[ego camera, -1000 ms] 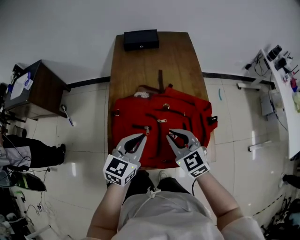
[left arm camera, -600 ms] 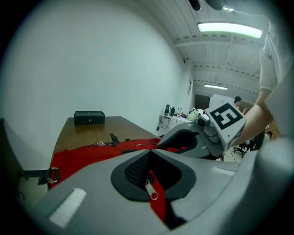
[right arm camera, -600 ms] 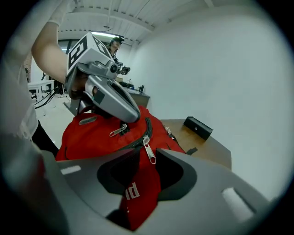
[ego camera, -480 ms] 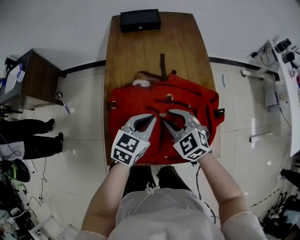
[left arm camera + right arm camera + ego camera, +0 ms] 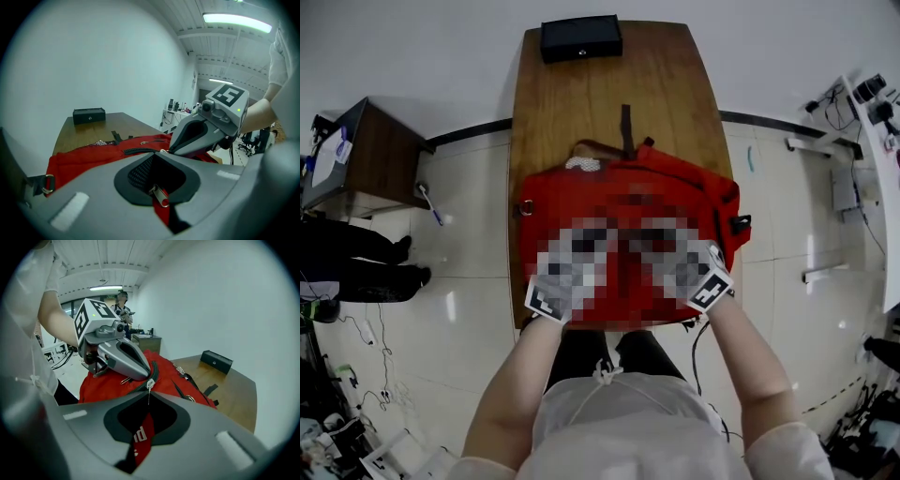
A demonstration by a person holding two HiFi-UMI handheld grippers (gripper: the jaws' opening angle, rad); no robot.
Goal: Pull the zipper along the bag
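Note:
A red bag (image 5: 581, 192) lies flat on the wooden table (image 5: 609, 94). In the head view a mosaic patch hides both grippers' jaws over the bag's middle. My left gripper (image 5: 157, 154) is shut, with a metal pull tab (image 5: 160, 196) and its red strip caught between the jaws. My right gripper (image 5: 149, 392) is shut on a red lettered tab (image 5: 142, 437); a silver zipper slider (image 5: 150, 384) sits at its tips on the dark zipper line (image 5: 153, 373). The two grippers' tips almost touch, the right gripper (image 5: 169, 149) showing in the left gripper view.
A black box (image 5: 581, 37) stands at the table's far end, and a dark strap (image 5: 625, 127) lies beyond the bag. A brown cabinet (image 5: 356, 164) and a person's legs (image 5: 356, 262) are on the floor at the left. Cables run along the floor.
Both grippers have moved forward over the bag and drawn together at its middle zipper. Their jaws, apart a second ago, now stand shut.

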